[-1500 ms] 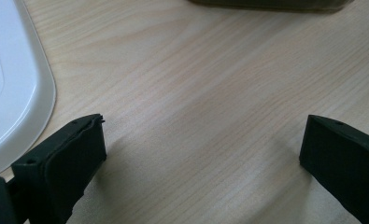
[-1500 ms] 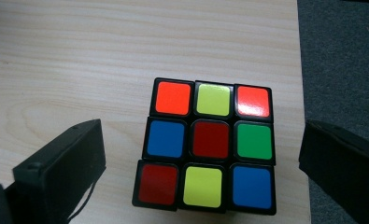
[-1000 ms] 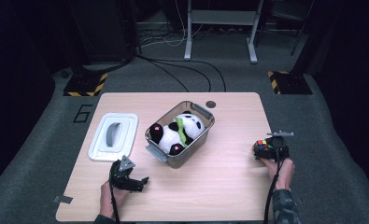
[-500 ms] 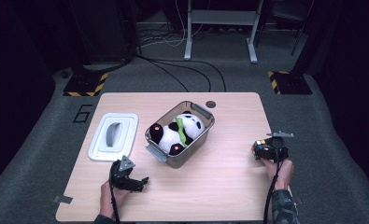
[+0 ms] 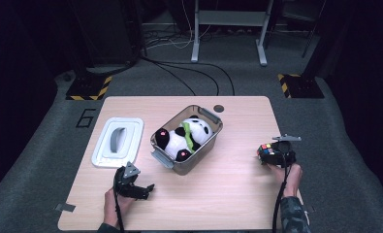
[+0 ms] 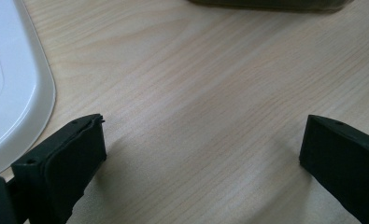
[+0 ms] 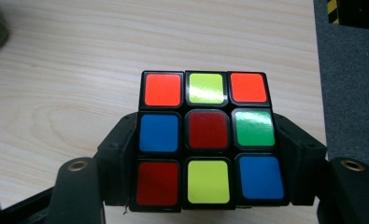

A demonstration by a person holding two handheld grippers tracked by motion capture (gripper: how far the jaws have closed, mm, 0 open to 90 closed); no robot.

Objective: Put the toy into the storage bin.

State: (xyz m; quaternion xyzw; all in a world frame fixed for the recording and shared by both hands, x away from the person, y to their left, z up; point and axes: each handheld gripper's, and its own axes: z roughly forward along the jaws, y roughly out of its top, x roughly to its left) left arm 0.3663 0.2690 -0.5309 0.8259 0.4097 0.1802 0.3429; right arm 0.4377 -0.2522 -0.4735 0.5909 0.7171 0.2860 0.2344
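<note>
Right gripper fingers clenched on the puzzle cube; left gripper fingers released over the bare surface

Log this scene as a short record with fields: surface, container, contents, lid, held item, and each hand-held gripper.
surface: wooden table
container: grey bin, open, mid-table
contents: panda plush lying inside
lid: white lid, flat on the table left of the bin
held item: puzzle cube, near the table's right edge
right hand-held gripper: jaws just closed in, pressing the cube's two sides
left hand-held gripper: open, nothing between the jaws, low over bare wood beside the lid
</note>
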